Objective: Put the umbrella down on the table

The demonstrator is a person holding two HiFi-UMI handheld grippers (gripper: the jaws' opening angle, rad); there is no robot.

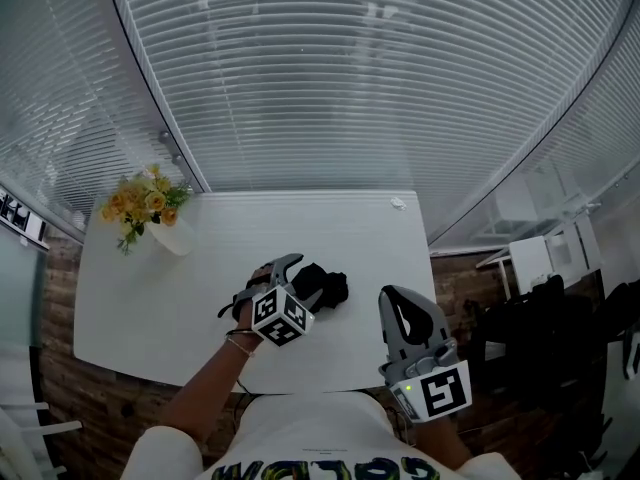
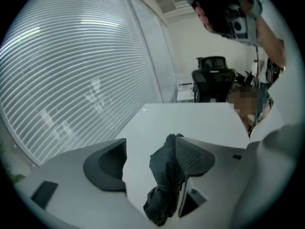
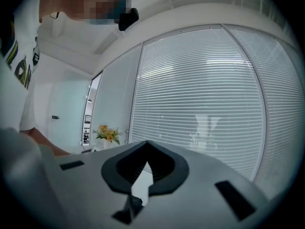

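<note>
Smooth white table (image 1: 150,298) bears a crumpled, soft black fabric umbrella (image 1: 322,286).

An office, this was: slatted blinds (image 1: 340,78) across the glass walls, a black swivel chair (image 2: 213,79) behind a white table (image 1: 330,230)

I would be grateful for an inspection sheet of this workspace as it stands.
Surface: white table.
Job's things: black umbrella, folded, lying on the table.
Clutter: flower vase at the far left corner; small white bit near the far right corner.
Tools: left tool open, umbrella between its jaws, not clamped; right tool shut, empty.
Cables: nothing seen.
Surroundings: blinds behind the table; chair off to the right.
</note>
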